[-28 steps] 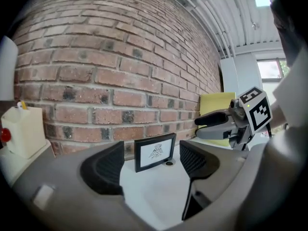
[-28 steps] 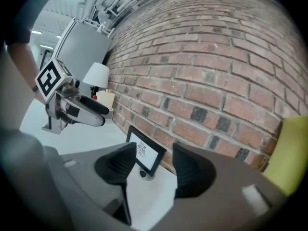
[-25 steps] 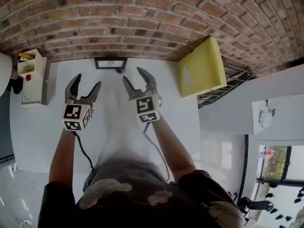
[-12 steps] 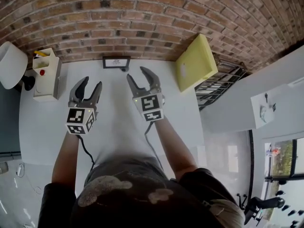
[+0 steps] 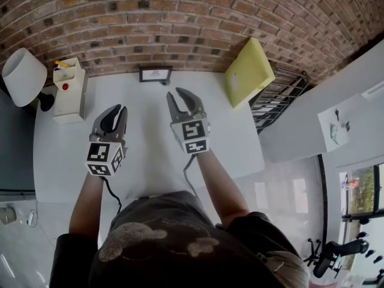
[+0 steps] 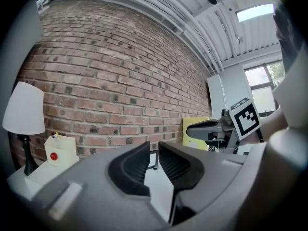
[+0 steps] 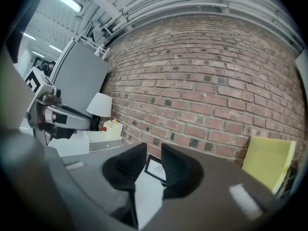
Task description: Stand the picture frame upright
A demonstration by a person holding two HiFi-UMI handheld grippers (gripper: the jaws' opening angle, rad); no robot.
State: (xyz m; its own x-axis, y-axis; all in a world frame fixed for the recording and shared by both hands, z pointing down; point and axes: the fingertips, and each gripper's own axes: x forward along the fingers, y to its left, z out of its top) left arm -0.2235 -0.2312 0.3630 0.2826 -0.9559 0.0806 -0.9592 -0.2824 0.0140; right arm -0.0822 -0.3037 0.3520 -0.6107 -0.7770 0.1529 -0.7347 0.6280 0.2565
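From the head view, the picture frame (image 5: 155,74) stood at 12 o'clock on the far edge of the white table (image 5: 228,137), right against the brick wall (image 5: 180,29). A white box (image 5: 69,92) and a lamp (image 5: 24,77) sat at 10 o'clock, and a yellow board (image 5: 249,71) leaned at 2 o'clock. You had bare tabletop between the frame and both tools. Your left gripper (image 5: 117,109) hung at 9 o'clock of your right gripper (image 5: 177,93), both well short of the frame. In the left gripper view, your jaws had just been closing and stood only a narrow slit apart with nothing between the pads. A sliver of the frame (image 6: 154,160) showed far off through that slit at 12 o'clock. In the right gripper view, your jaws had also just been closing, with a somewhat wider gap and nothing gripped. The frame (image 7: 155,167) lay straight ahead on the table, and the yellow board (image 7: 269,162) was at 3 o'clock.
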